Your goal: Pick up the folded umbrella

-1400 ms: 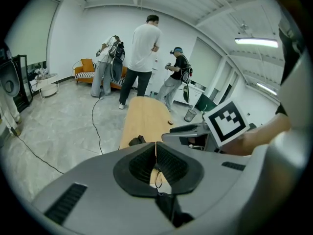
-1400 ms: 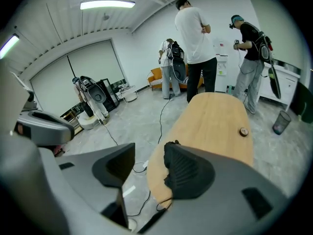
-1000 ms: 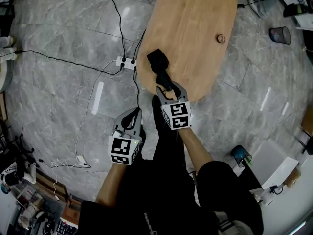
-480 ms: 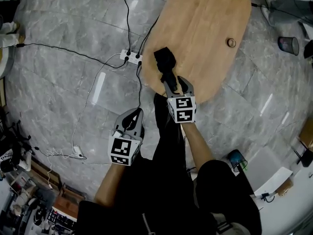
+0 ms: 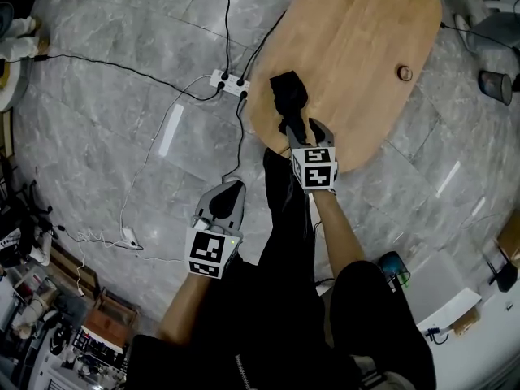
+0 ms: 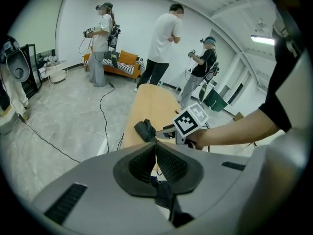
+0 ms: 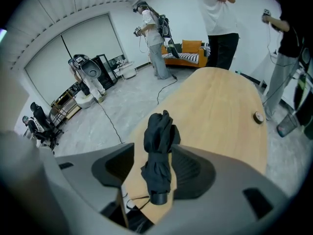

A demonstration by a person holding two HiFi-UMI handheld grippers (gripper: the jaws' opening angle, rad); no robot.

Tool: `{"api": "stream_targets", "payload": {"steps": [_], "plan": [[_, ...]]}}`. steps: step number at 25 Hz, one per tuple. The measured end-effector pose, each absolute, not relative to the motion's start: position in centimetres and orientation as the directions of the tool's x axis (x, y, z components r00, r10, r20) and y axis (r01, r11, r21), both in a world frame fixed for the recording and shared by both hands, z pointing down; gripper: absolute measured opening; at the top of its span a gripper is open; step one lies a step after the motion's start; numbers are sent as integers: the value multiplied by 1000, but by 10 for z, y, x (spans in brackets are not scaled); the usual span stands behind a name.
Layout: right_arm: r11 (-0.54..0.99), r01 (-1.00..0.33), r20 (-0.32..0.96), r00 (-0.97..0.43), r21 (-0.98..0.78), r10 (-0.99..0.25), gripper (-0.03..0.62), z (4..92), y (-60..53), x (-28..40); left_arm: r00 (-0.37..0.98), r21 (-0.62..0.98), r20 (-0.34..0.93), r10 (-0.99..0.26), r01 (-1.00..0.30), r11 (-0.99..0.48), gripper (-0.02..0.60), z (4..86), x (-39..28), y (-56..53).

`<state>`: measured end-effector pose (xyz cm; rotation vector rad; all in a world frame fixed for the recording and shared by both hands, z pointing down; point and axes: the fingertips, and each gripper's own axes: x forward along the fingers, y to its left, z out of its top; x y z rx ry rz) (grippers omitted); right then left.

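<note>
Umbrella, folded and black, lies on the wooden table close to the edge nearest the person. The right gripper straddles it lengthwise, jaws spread wide with a pad on either side and not yet pressing, seemingly lined up so that closing would catch the bundle. The left gripper hangs beside the table over the floor, jaws together and empty, out of the way.

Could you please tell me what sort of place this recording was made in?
Probably an indoor data-collection lab: other people wear backpack rigs, a power strip and cables lie on the grey tiled floor, and an orange sofa stands behind.
</note>
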<state>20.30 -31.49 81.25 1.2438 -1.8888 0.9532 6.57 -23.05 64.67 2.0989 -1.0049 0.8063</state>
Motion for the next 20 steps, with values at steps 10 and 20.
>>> {"api": "stream_targets", "payload": {"steps": [10,20], "plan": [[307,-929,869,-318,-207,-379,238,858,-317,195,482,301,777,-405,-849,-434,17,669,58,-227],[308,-933,908,-282,-185,-308,254,896,-315,190,462,309,790,-402,-868,-390,17,676,53,-220]]}}
